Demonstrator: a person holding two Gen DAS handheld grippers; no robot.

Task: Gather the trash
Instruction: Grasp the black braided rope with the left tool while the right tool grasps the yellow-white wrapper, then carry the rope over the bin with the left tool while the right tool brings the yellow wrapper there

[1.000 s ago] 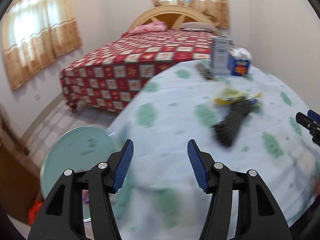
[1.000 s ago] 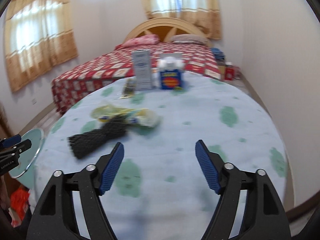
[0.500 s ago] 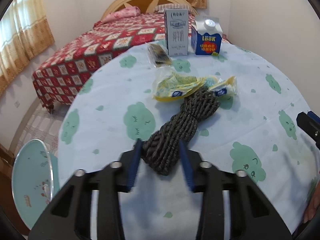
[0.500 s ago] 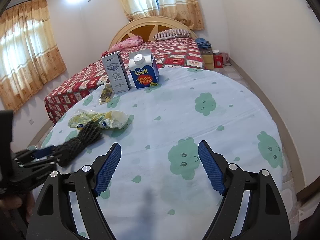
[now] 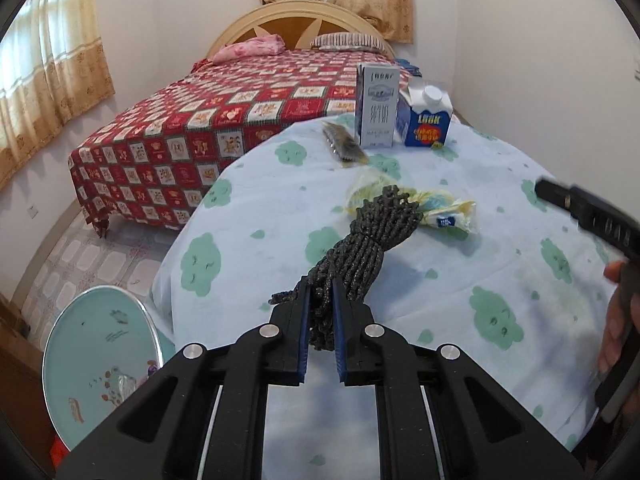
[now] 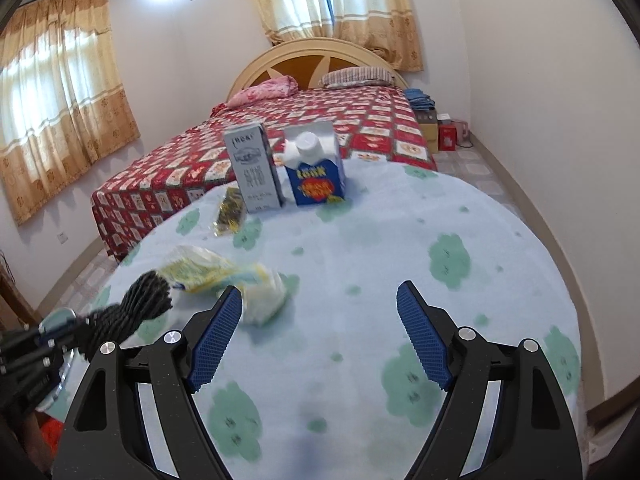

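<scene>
My left gripper is shut on the near end of a dark grey rope bundle, whose far end rests on a yellow plastic wrapper. The bundle and the left gripper also show at the left of the right wrist view. My right gripper is open and empty above the table, its left finger near the yellow wrapper. A grey carton, a blue carton and a small dark packet stand at the table's far side.
The round table has a pale blue cloth with green patches. A round teal lidded bin stands on the floor at the table's left. A bed with a red patterned cover is behind. White walls lie to the right.
My left gripper moved in from the table's left edge to the rope bundle and shut on its near end. My right gripper moved forward and left toward the yellow wrapper, staying open.
</scene>
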